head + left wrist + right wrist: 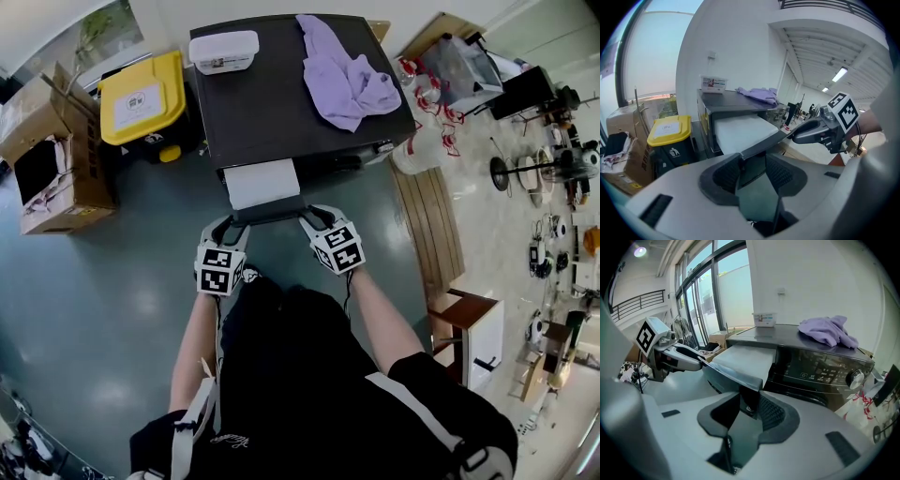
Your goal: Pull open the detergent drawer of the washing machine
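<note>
Detergent drawer (262, 182) stands pulled out of washing machine (272, 103). Left gripper (232, 225) and right gripper (311, 219) jaws each clamp its dark front edge. Drawer compartments cannot be made out.

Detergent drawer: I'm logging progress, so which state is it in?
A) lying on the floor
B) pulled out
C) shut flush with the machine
B: the detergent drawer juts out of the washing machine, its front panel gripped in the jaws of the left gripper and right gripper.

Glossy teal floor (122, 281), white wall (740, 51), tall windows (710, 291), yellow-lidded bin (142, 89), cardboard boxes (52, 178), ceiling strip lights (839, 74)
</note>
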